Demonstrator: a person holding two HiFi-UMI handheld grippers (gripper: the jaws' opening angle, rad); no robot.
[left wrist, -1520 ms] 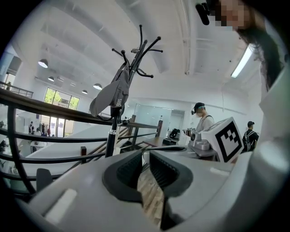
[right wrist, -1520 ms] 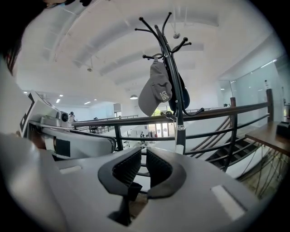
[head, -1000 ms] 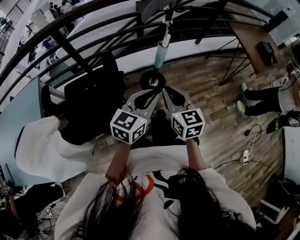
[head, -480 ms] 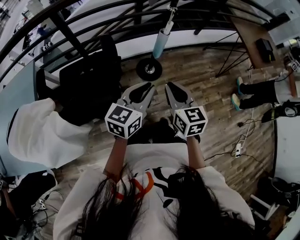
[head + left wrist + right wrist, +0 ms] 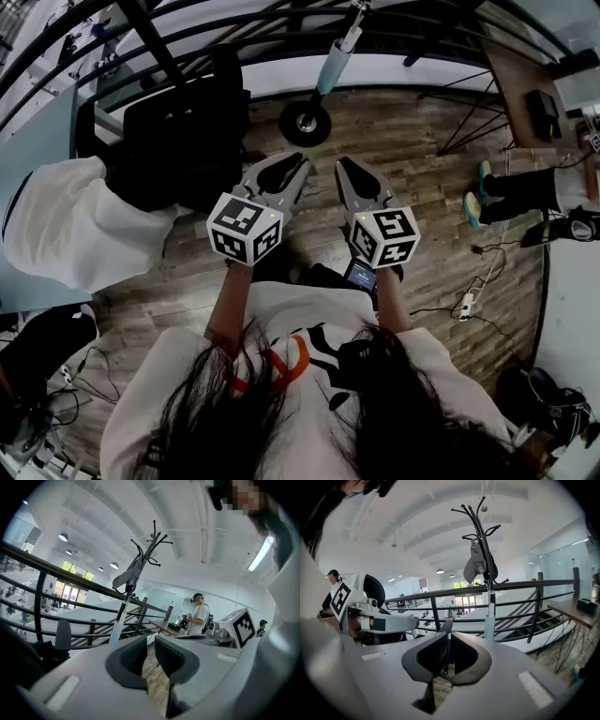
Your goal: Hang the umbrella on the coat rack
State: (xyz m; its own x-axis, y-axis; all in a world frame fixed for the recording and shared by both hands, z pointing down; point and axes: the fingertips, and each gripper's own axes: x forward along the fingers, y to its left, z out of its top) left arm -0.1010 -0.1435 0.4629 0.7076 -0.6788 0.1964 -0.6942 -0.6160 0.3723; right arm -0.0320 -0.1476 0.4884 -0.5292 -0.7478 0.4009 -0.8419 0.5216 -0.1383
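The grey folded umbrella [image 5: 127, 577] hung from an upper hook of the black branched metal coat rack [image 5: 140, 559], ahead of and well above both claws. It drooped against the pole, apparently carried by the hook alone, since neither claw was near it. From the right gripper view it showed as a limp grey bundle [image 5: 476, 564] just below the rack's [image 5: 480, 527] prongs. Judging by that, the hanging looked complete.

The left claw [image 5: 286, 167] was released: its jaws stood only narrowly apart, with nothing but the brown plank floor [image 5: 412, 178] showing through the slit. The right claw [image 5: 349, 169] was likewise empty, its jaws parted by a thin gap.

Both forearms were held out level from the person's chest, side by side and near each other, with the claws pointing forward toward the rack's round black base [image 5: 305, 122], which stood on the floor just beyond their tips. That low, idle pose suggested hands resting clear of the rack rather than reaching for it. The dark metal railing [image 5: 187, 52] ran behind the rack.
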